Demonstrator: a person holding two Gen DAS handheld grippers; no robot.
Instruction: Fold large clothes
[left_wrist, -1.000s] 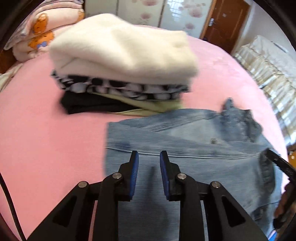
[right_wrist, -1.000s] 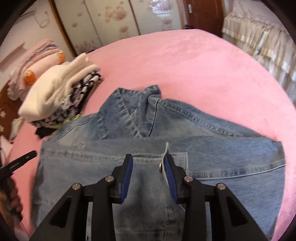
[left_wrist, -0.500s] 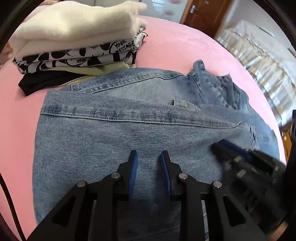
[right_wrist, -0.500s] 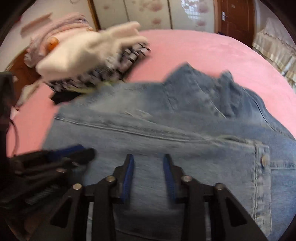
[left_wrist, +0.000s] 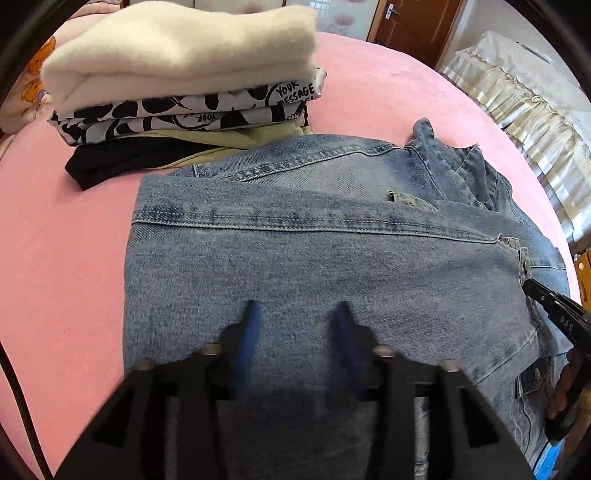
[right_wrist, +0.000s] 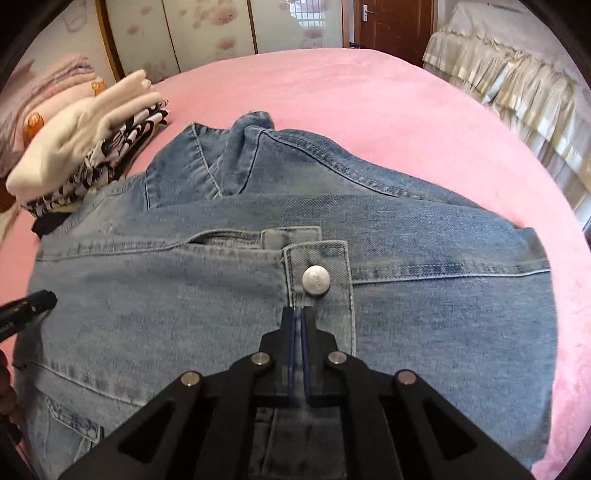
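A blue denim jacket (left_wrist: 332, 258) lies partly folded on the pink bed (left_wrist: 55, 240), collar at the far side. My left gripper (left_wrist: 295, 306) hovers low over its near panel; its jaws are opening and only flat denim lies beneath them, nothing pinched. In the right wrist view the jacket (right_wrist: 184, 295) shows a metal button (right_wrist: 316, 280) on its front placket. My right gripper (right_wrist: 297, 310) is shut just below that button, its pads pinching the placket edge. One left fingertip (right_wrist: 40, 299) shows at the left edge, and a right finger (left_wrist: 546, 295) at the right edge.
A stack of folded clothes (left_wrist: 177, 74) with a cream fleece on top sits behind the jacket's left side, also the stack (right_wrist: 85, 147) at the left. Pink bed (right_wrist: 332, 92) spreads beyond the collar. A frilled cream cover (right_wrist: 517, 74) and a brown door (right_wrist: 388, 26) stand behind.
Both grippers came down closer to the jacket. The left jaws spread apart. The right jaws closed together at the button placket, and the right gripper shifted away from the left one.
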